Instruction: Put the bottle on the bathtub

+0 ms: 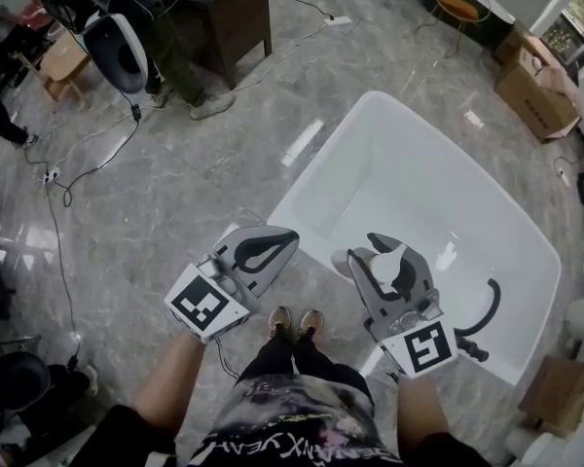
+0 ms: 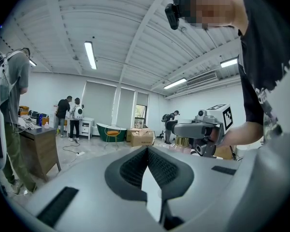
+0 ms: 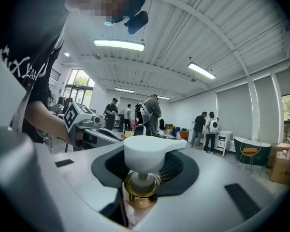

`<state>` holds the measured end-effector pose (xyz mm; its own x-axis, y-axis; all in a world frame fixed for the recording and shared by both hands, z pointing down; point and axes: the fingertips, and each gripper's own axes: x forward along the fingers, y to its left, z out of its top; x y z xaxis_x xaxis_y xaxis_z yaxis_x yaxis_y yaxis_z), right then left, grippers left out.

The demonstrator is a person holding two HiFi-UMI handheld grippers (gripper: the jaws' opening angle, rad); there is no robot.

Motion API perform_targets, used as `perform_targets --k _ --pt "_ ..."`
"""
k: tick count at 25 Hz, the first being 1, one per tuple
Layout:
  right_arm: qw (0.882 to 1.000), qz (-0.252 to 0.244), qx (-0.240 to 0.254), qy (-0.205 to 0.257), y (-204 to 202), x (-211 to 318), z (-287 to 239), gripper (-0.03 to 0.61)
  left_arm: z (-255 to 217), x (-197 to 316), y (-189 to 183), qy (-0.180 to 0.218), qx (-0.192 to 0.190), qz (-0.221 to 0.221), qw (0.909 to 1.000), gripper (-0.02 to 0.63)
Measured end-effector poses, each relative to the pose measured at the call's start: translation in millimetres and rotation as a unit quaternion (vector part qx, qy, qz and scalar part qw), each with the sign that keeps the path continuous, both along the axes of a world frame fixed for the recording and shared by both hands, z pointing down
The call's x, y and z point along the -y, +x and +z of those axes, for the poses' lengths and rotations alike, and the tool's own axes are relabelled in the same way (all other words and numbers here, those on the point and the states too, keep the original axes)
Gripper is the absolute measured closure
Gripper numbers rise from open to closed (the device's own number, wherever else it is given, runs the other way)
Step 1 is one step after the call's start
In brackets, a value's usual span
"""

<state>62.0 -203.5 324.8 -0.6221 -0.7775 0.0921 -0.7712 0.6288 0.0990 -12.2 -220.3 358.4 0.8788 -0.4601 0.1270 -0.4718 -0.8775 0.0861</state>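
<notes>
The right gripper (image 1: pixel 378 251) squeezes the bottle (image 3: pixel 146 164), which stands upright. The bathtub (image 1: pixel 401 163) edge sits just ahead of it. The left gripper (image 1: pixel 271 244) is closed and empty.

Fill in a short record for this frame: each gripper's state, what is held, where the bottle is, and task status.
left gripper: jaws together, nothing between them
right gripper: shut on the pump bottle, whose white pump head sticks out past the jaws
bottle place: held in the air by the near end of the white bathtub
bathtub: nothing visible inside; black curved fitting on its rim
task status: bottle not yet set on the bathtub
</notes>
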Motion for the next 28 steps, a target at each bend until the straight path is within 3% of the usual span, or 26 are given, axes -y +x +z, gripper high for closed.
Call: perform_targets --k 12,28 --pt "0.999 -0.009 -0.004 -0.043 5 10 76 0.448 60 16 6 0.003 0.018 0.001 0.9998 0.603" --pt "0.999 -0.004 0.000 -0.039 18 28 167 0.448 143 25 22 -0.006 0.027 -0.003 0.9996 0.603"
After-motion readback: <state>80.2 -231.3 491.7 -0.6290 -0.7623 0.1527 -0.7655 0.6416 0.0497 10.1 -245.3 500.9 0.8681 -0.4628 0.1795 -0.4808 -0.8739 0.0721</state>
